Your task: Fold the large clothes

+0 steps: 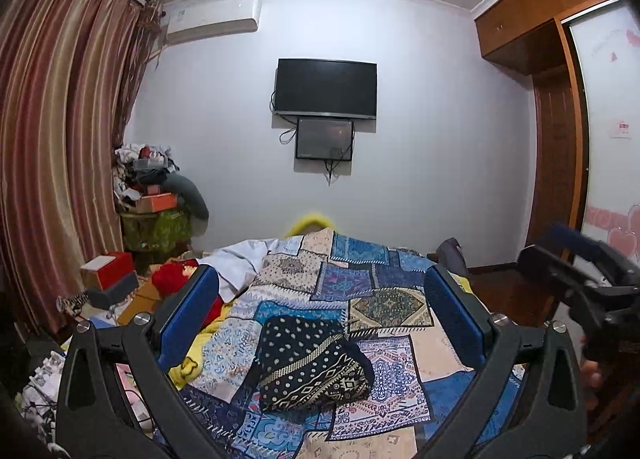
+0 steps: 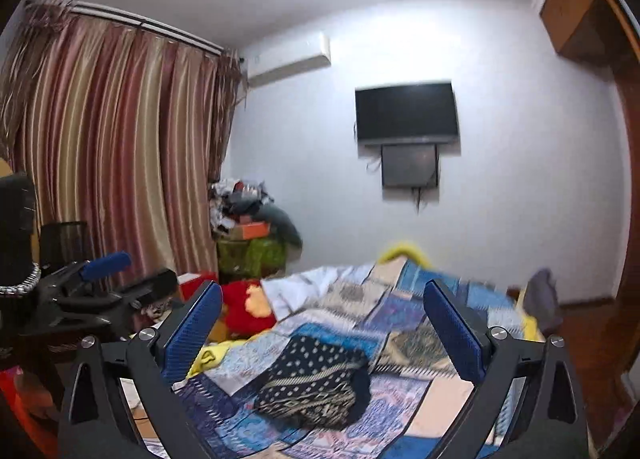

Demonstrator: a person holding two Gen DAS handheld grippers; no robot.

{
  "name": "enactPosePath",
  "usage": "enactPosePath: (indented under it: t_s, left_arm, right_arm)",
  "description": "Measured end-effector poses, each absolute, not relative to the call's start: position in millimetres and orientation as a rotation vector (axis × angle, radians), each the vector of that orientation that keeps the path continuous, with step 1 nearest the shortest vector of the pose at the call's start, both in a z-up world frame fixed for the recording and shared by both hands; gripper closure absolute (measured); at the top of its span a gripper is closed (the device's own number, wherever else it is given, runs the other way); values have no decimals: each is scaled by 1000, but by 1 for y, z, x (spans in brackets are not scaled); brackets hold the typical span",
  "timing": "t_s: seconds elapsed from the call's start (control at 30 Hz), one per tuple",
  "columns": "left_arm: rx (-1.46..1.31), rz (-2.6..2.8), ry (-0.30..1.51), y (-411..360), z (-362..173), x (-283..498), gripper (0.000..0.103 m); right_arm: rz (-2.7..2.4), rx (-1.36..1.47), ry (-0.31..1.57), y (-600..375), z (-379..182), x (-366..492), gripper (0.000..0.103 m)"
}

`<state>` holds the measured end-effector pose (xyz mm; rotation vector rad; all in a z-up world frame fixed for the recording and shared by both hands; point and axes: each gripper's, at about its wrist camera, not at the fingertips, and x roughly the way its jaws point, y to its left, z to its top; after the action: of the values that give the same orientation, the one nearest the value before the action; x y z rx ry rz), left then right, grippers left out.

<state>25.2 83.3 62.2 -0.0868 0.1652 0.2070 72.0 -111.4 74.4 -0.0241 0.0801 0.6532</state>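
I hold my left gripper [image 1: 322, 315] and my right gripper [image 2: 323, 325] up above the bed, both spread wide and holding nothing, so I judge that I am between grasps. The dark navy cloth garment with cream dots and geometric bands [image 1: 310, 365] lies as a compact folded bundle near the middle of the blue and beige patchwork bedspread [image 1: 384, 287], apart from both claws. It looks already folded; its right edge bulges a little and could spring open.

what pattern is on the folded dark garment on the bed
Folded dark garment: navy-black with cream dots and geometric bands; sharpest in the left wrist view.
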Motion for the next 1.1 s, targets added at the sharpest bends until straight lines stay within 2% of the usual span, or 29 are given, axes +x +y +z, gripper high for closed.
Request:
enactPosePath:
  t_s: [1.1]
  left_arm:
    - [-84,207,171,77,57,24,0]
  right_arm:
    - [624,-6,165,-113,69,80,0]
